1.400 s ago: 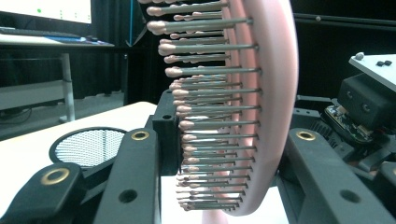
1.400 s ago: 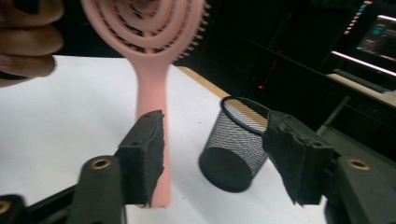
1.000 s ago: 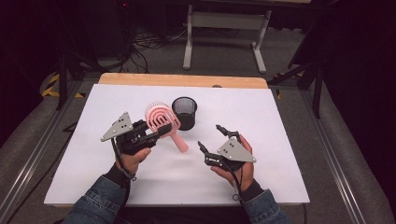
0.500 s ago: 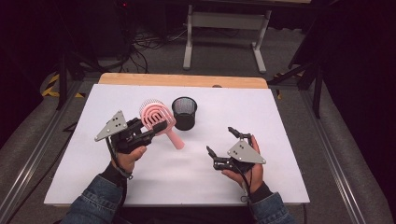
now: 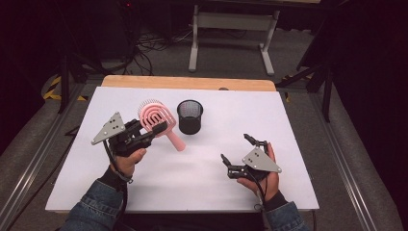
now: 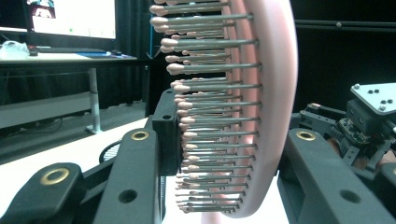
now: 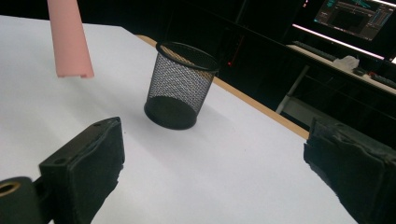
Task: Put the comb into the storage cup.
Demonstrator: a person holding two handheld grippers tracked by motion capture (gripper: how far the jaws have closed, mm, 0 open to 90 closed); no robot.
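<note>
Since the earlier frames, the right gripper has drawn back toward the table's near right side, its jaws just opening wide with nothing between them. Left gripper clamps the pink brush by its head, lifted beside the mesh cup. Judged remaining: placing the brush into the cup.

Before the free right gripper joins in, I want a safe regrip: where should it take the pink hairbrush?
Probably by the bare handle. The left gripper is shut on the pink hairbrush at its bristled head, so the smooth, tapering handle juts free toward the open right gripper. Come from the handle's end, jaws across its narrow width.
</note>
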